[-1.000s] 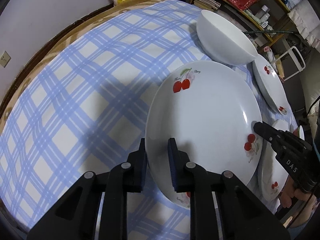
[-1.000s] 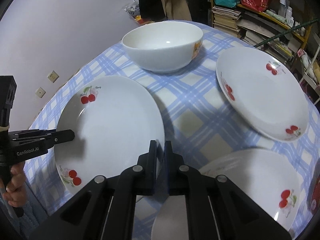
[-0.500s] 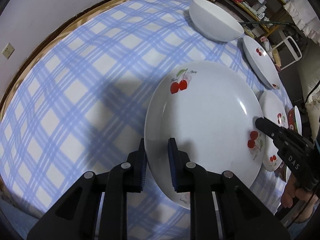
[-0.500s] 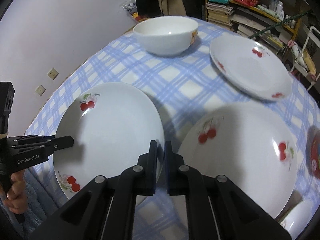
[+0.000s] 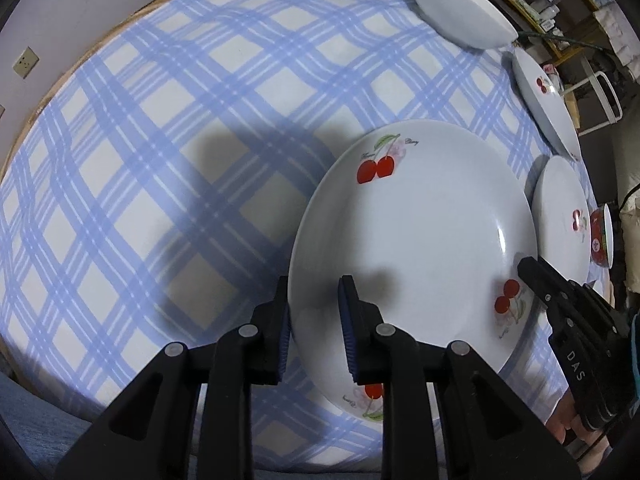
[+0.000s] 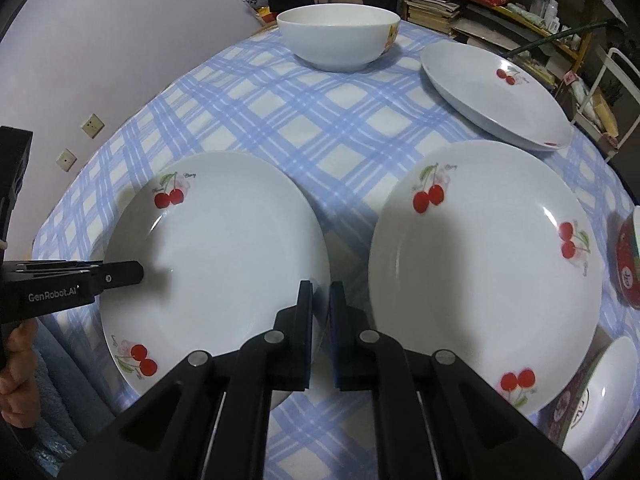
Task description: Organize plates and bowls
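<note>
Counting three cherry plates (image 6: 484, 272), one white bowl (image 6: 338, 38)

A blue checked tablecloth (image 6: 344, 132) lay under the claw; wall sockets (image 6: 92, 126) sat left, cluttered bookshelves (image 6: 472, 8) far ahead.

We see white plates (image 6: 216, 248) printed with red cherries and green stems. At twelve o'clock our white bowl (image 6: 338, 38) sits on blue-checked cloth (image 6: 320, 120).

Bowl (image 6: 338, 36) behind plates (image 6: 484, 276); tablecloth (image 6: 340, 132) beneath
</note>
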{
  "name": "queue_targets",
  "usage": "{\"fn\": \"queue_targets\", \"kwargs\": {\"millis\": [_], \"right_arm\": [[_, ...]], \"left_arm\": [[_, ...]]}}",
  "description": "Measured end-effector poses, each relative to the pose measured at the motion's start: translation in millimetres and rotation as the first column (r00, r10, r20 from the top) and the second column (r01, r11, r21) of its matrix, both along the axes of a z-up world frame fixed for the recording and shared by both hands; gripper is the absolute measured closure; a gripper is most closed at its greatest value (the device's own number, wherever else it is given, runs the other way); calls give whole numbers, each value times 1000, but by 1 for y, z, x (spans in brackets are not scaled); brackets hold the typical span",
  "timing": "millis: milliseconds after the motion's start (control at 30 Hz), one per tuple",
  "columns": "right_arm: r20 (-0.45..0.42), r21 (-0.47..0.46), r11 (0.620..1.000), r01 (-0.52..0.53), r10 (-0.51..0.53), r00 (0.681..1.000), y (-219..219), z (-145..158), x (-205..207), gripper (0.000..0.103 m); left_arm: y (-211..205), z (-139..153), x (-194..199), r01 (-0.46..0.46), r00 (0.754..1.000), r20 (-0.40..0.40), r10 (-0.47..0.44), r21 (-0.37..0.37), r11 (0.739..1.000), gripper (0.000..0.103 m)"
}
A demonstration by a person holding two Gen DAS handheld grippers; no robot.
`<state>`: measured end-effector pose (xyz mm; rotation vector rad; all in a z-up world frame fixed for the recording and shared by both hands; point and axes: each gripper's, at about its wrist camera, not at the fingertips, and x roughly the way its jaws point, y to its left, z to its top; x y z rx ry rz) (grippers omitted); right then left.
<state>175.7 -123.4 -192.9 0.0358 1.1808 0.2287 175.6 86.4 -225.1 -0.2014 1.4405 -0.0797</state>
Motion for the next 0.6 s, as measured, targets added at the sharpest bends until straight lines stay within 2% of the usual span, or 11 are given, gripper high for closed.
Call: {"fn": "queue_targets", "kwargs": {"millis": [400,600], "right_arm": [[-27,-88,996,11,-14,1000,1,-6,-11,92],[-29,-90,996,14,-17,999,1,-6,-11,91]], "left_arm": [[-18,3,-2,76,997,17,-76,42,996,80],[-24,2,0,68,998,13,-68,41,997,80]]}}
